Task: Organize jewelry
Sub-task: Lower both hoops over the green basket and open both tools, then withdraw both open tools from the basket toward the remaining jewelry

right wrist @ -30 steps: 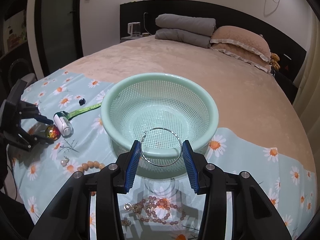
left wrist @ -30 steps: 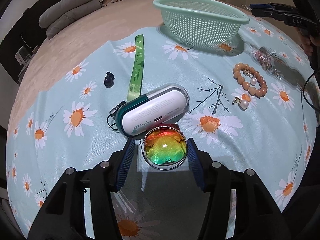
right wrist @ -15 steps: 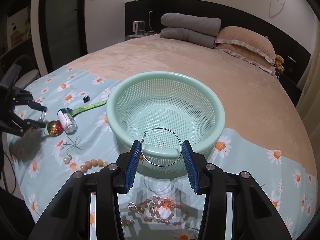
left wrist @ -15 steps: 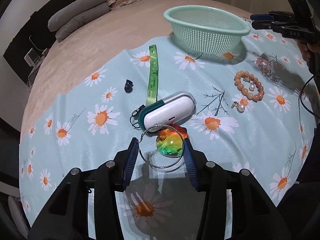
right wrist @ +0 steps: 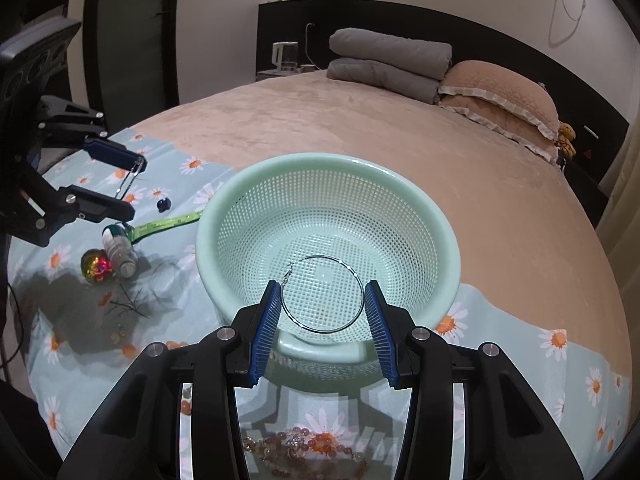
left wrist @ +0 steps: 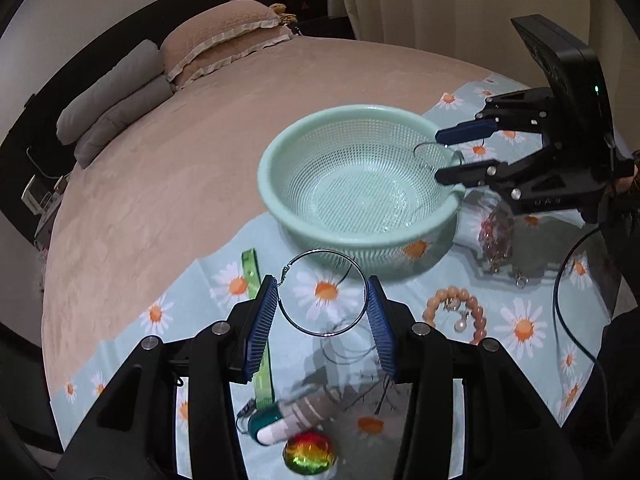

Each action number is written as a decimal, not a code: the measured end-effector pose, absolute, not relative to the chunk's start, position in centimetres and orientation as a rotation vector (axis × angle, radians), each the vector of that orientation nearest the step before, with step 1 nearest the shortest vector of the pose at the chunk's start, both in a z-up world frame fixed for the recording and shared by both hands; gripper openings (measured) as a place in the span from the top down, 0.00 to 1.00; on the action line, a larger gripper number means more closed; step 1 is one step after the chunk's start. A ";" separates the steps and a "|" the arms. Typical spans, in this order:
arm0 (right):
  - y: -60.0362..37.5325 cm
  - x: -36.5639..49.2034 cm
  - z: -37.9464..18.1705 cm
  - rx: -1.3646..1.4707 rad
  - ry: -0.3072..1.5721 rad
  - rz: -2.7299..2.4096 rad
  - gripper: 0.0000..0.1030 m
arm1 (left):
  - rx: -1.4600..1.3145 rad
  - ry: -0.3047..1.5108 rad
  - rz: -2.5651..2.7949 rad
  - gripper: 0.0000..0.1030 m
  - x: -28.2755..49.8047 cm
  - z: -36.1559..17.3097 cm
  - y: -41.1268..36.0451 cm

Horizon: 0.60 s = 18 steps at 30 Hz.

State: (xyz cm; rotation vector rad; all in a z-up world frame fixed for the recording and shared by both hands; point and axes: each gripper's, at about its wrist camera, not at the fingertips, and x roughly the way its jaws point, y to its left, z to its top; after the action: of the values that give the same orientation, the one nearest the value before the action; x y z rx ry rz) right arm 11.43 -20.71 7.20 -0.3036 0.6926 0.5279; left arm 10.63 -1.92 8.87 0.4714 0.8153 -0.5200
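Thin silver wire is all I have in either tool, and that is my worry. Starting at the left: my left gripper [left wrist: 322, 304] is closed across a large hoop earring [left wrist: 323, 293], its blue pads [left wrist: 262, 322] pressing the ring's two sides, held in the air over the daisy-print cloth [left wrist: 524, 328] just short of the mint mesh basket [left wrist: 360, 184]. Below it lie a green strap [left wrist: 252, 276], a white and teal capsule case [left wrist: 286, 420] and a rainbow ball [left wrist: 308, 458] (none of it looks like jewelry to me, so I would leave it). Moving right, a peach bead bracelet [left wrist: 456, 312] lies flat on the cloth, near the basket but apart from it, and a pink beaded strand [right wrist: 304, 450] lies beneath my right tool. The right gripper [right wrist: 323, 304] clamps a second hoop [right wrist: 322, 294] the same way, poised at the basket's near rim with the ring over the mesh bowl.

What could go wrong, as I judge it: a hoop pinched only at two points on smooth wire may pivot or spring out if I squeeze harder or jolt the tool. Letting the left one go too early would drop it onto the cloth outside the rim. With both tools meeting over one basket, their fingers could knock together. The clasp hook might also snag in the mesh.
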 end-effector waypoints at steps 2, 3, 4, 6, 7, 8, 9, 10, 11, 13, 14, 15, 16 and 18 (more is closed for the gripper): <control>-20.9 11.7 6.9 -0.303 0.691 0.528 0.60 | 0.486 0.802 -0.535 0.55 11.9 9.2 -3.6; -21.0 11.8 6.8 -0.296 0.686 0.530 0.60 | 0.497 0.786 -0.524 0.55 12.5 9.4 -4.3; -21.1 11.9 6.7 -0.290 0.678 0.529 0.58 | 0.490 0.778 -0.526 0.55 13.2 9.6 -4.9; -21.4 11.9 6.5 -0.290 0.662 0.511 0.30 | 0.463 0.779 -0.543 0.44 14.3 9.7 -5.8; -21.7 11.6 6.6 -0.295 0.626 0.491 0.22 | 0.463 0.773 -0.520 0.38 14.8 9.6 -6.1; -22.0 11.3 6.7 -0.303 0.602 0.480 0.22 | 0.460 0.765 -0.495 0.26 15.1 9.5 -6.2; -22.3 11.1 6.8 -0.303 0.595 0.473 0.22 | 0.450 0.765 -0.486 0.19 15.3 9.4 -6.1; -22.8 11.0 6.9 -0.292 0.591 0.465 0.22 | 0.437 0.773 -0.483 0.18 15.5 9.3 -5.9; -23.3 10.8 7.0 -0.273 0.587 0.459 0.20 | 0.422 0.783 -0.477 0.17 15.6 9.2 -5.6; -24.4 10.4 7.2 -0.241 0.588 0.455 0.18 | 0.407 0.797 -0.456 0.14 15.5 9.0 -5.1; -24.8 10.2 7.3 -0.234 0.590 0.445 0.18 | 0.405 0.799 -0.446 0.11 15.2 9.0 -4.7; -25.2 10.0 7.3 -0.234 0.593 0.432 0.18 | 0.406 0.800 -0.436 0.09 14.9 9.0 -4.3; -25.5 9.7 7.3 -0.238 0.594 0.424 0.18 | 0.410 0.801 -0.430 0.09 14.5 9.0 -3.9; -26.2 9.1 7.2 -0.238 0.598 0.410 0.18 | 0.418 0.804 -0.421 0.07 13.7 8.9 -3.4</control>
State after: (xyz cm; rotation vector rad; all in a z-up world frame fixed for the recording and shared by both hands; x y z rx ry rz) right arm 9.15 -26.19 7.22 -0.2376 0.5980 0.4105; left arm 13.69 -3.35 8.94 0.4184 0.8038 -0.4212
